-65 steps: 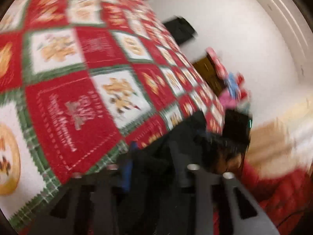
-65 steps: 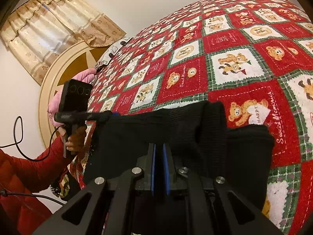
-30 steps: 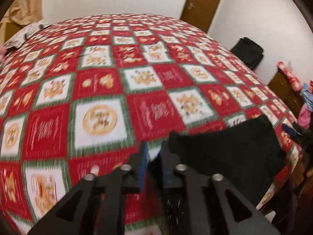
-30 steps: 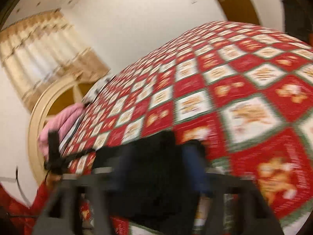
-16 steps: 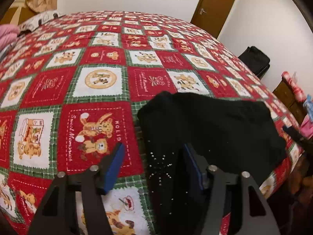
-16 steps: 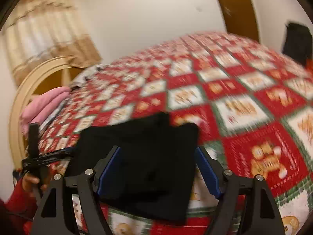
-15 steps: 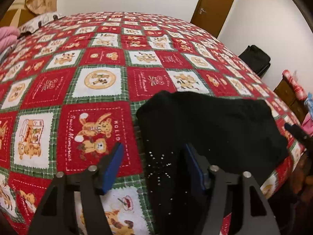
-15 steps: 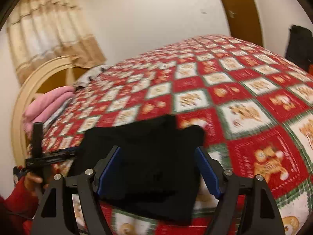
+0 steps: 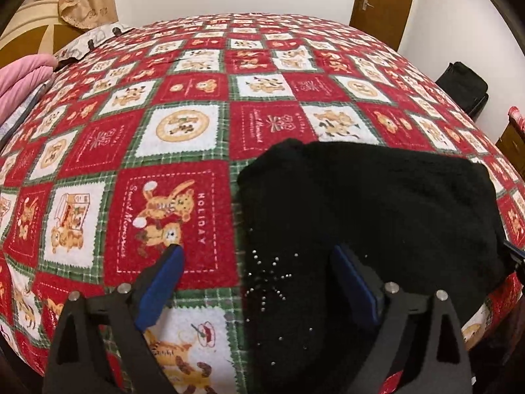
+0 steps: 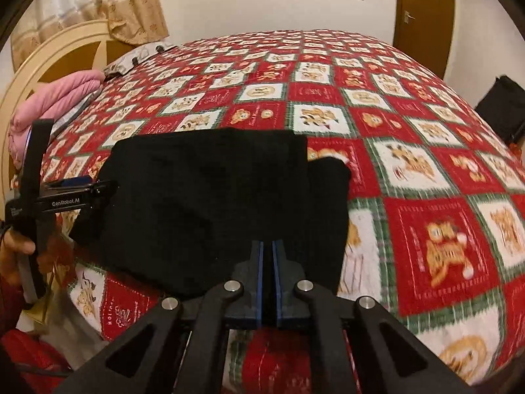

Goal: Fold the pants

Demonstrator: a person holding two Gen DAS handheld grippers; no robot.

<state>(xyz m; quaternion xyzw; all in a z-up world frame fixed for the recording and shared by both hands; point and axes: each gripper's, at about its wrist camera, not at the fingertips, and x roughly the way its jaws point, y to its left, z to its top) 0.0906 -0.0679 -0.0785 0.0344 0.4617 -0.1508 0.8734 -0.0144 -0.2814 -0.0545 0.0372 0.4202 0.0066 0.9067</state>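
Black pants [image 9: 367,203] lie folded into a compact block on the near part of the bed, on the red-and-green bear-print blanket [image 9: 183,131]. In the right wrist view the block shows a stepped right edge, one layer set slightly back from the one beneath.

Left tongs [image 9: 259,275]: jaws wide and opening. Left blue pad [image 9: 160,282] over bare blanket, right pad over the pants; the left edge of the fabric, with small silver studs [image 9: 265,275], sits between them. Pads do not press the cloth. The same tongs appear at the left of the right wrist view [image 10: 82,185], at the left edge of the pants, held in a hand [image 10: 14,249].

Right tongs [image 10: 267,246]: jaws closed together, pads nearly touching, at the near edge of the pants. Whether a fold of black fabric is pinched between the pads cannot be told; the gap is dark against dark cloth.

Background: pink bedding [image 10: 55,98] at far left by the cream headboard [image 10: 42,52], wooden door [image 9: 384,0] at far right, black bag [image 9: 466,85] on the floor at right.
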